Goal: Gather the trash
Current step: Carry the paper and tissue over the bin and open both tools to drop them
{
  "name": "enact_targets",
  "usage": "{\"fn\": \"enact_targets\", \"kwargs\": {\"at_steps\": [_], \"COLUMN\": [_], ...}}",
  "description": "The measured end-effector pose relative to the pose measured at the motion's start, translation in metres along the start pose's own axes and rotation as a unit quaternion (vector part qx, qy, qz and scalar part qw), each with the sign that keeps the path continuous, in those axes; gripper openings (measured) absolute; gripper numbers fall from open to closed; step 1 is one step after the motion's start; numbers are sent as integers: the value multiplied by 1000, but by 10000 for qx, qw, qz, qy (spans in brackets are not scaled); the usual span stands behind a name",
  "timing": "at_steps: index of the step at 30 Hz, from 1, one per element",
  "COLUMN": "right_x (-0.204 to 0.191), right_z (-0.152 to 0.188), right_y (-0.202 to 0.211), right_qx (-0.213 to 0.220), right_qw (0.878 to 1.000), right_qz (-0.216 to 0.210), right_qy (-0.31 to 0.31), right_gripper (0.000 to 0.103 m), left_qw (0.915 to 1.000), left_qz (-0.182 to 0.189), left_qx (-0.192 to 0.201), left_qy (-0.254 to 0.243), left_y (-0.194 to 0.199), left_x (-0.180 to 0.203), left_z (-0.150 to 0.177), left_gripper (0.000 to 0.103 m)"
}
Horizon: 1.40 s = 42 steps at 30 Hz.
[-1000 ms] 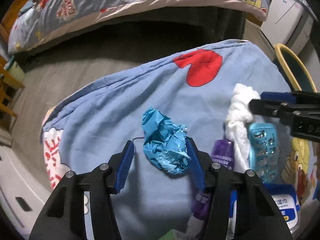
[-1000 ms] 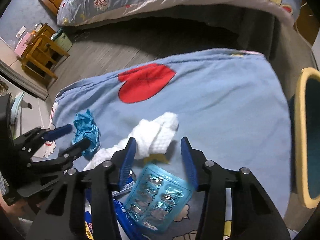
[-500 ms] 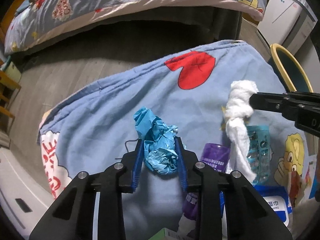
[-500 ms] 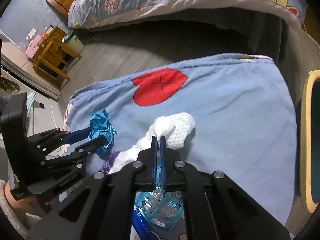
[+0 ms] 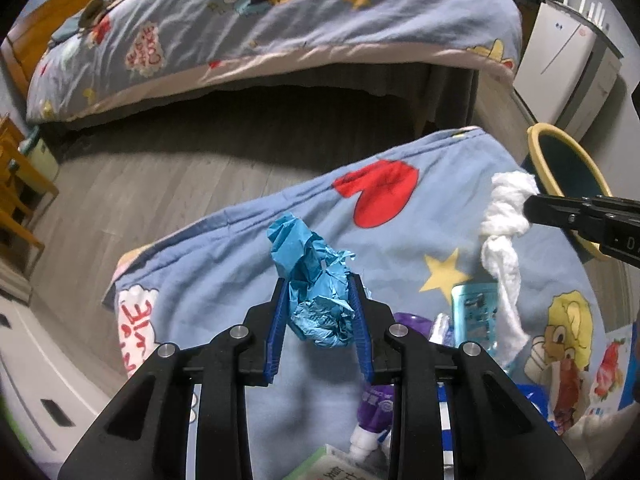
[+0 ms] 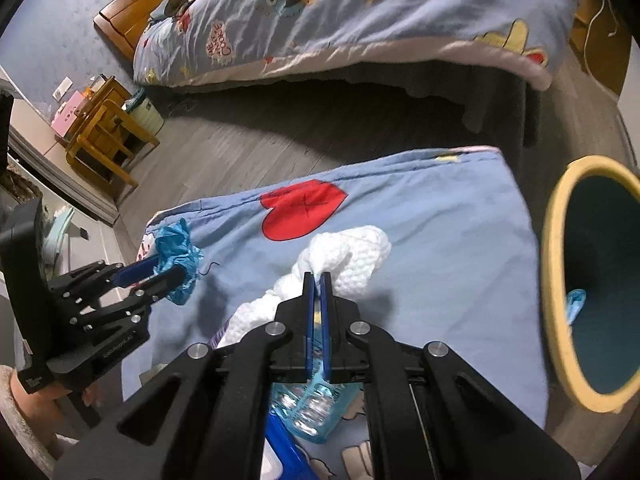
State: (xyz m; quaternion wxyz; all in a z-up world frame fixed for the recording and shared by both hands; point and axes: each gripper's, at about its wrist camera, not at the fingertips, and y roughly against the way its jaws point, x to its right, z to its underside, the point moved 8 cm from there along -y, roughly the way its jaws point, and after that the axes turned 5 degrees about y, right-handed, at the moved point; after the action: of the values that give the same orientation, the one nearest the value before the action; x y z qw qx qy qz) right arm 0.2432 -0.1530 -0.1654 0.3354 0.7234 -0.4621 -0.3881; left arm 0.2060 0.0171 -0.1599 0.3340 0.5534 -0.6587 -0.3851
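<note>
Grey wood flooring (image 5: 168, 172) is running between a bed (image 5: 280, 20) with a cartoon-print quilt and a nearer surface draped in a blue cloth (image 5: 248, 248) that is showing a red heart (image 5: 380, 196). Over that cloth the left tool (image 5: 318, 304) is clamping a crumpled blue paper ball (image 5: 316, 284) between its blue pads, and the ball is hanging clear of the fabric. To its right, the right tool (image 6: 318, 280) is pinching a twisted white paper towel (image 6: 352, 256) with its jaws almost together; the towel's tail is trailing down toward a clear blue blister pack (image 6: 316, 408) lying on the cloth. A purple bottle (image 5: 380, 400) is lying beside that pack. At the cloth's right edge a yellow-rimmed bin (image 6: 560, 280) with a teal inside is standing open, and a scrap of blue is lying in it.
</note>
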Motion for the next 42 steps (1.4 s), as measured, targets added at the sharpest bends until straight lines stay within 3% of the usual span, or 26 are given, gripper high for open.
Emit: {"fn": "enact_targets", "kwargs": {"at_steps": [10,21,29,42], "right_x": [26,105,163,264], "right_z": [-6,-4,5,42], "right_y": [56,149,168,159], "right_qx": [400,1146,1292,1123], "right_qw": [9985,9870,9777,9548], "right_qz": [355,838,1185,1532], "right_qy": [-145,-748,-1155,-2285], "right_gripper": [2,2,2,2], "left_qw": [9983,9908,9883,9788], "left_qz": [248,634,1041,1294], "left_qx": [522,982,808,581], "left_qy": [-117,-681,-764,-1478], "left_y": [36,75,69,34], "left_x": [36,133,207,312], "left_z": [-27,-41,-38,-46], "left_gripper": [31,31,31,31]}}
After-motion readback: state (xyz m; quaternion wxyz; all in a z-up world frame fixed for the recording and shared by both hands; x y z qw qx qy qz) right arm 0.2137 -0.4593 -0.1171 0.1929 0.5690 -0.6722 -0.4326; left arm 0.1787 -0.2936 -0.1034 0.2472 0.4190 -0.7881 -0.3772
